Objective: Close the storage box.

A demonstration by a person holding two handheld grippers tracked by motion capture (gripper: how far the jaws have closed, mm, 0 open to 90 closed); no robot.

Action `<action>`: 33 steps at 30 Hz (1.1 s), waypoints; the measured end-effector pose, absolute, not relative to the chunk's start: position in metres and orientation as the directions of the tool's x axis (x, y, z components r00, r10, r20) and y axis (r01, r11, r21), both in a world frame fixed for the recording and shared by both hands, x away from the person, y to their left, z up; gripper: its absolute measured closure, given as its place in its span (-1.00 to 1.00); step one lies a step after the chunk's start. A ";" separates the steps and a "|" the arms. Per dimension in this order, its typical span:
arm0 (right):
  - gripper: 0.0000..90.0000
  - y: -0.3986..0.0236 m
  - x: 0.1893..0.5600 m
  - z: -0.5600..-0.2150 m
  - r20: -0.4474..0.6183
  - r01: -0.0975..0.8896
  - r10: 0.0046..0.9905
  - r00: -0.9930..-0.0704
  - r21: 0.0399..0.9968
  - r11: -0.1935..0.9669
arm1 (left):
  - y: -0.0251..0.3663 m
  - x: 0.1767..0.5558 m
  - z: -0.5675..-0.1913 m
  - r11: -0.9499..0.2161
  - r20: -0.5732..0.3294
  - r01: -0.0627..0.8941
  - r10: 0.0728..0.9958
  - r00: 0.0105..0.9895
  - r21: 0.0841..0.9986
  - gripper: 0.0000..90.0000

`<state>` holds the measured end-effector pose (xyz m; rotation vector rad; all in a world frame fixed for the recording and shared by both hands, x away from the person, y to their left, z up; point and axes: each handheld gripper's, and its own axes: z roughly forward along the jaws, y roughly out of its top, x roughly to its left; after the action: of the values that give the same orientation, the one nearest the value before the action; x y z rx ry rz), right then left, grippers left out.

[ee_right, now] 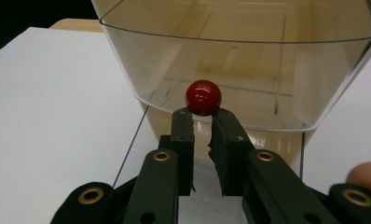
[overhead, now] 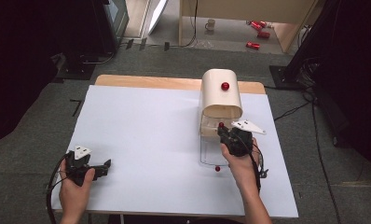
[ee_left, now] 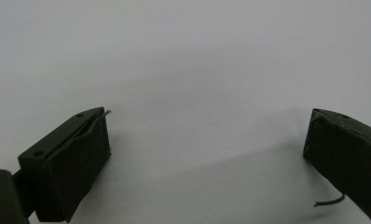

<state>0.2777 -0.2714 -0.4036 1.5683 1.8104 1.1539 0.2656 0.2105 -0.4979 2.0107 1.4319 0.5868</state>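
Red knob [ee_right: 203,96] sits at the very tips of the right gripper [ee_right: 203,112], on the lip of a clear plastic drawer [ee_right: 239,70]. The jaws are drawn together around the knob's base, with a thin slit between the pads lower down; the ball head stands just beyond them. I read this as a pinch on the knob, though the stem itself is hidden by the tips.

In the high view the knob [overhead: 221,125] lies on the near face of the drawer, which projects from a cream cabinet [overhead: 221,93] at the far right of the white table [overhead: 141,140]. The drawer's long axis runs far-to-near, so a pull would come straight toward the person. The right gripper [overhead: 223,130] is on it; the left gripper [overhead: 102,168] rests well apart at the near left.

High view adds a second red knob [overhead: 225,86] on the cabinet's top and a third [overhead: 217,168] on a lower clear drawer front near the right wrist. The left gripper view shows its jaws spread wide over bare table, nothing between them.
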 end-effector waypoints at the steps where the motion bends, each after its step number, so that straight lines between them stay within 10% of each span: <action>1: 0.79 -0.271 0.279 -0.404 0.167 0.555 0.959 -0.229 0.832 -0.012 | 0.210 0.266 -0.498 -0.242 0.014 0.684 0.947 0.322 0.688 -0.99; 8: 0.65 -0.271 0.283 -0.405 0.185 0.566 0.954 -0.237 0.824 -0.019 | 0.210 0.266 -0.498 -0.242 0.014 0.683 0.947 0.322 0.689 -0.99; 19: -0.75 -0.273 0.262 -0.409 0.206 0.591 0.941 -0.268 0.806 -0.008 | 0.210 0.266 -0.498 -0.243 0.014 0.684 0.947 0.322 0.688 -0.99; 33: -1.00 -0.275 0.212 -0.420 0.191 0.579 0.947 -0.258 0.815 -0.007 | 0.210 0.265 -0.498 -0.243 0.014 0.683 0.947 0.322 0.689 -0.99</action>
<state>0.2124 -0.2752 -0.4196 1.5762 1.8575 1.1736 0.2655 0.2103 -0.4979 2.0104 1.4315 0.5882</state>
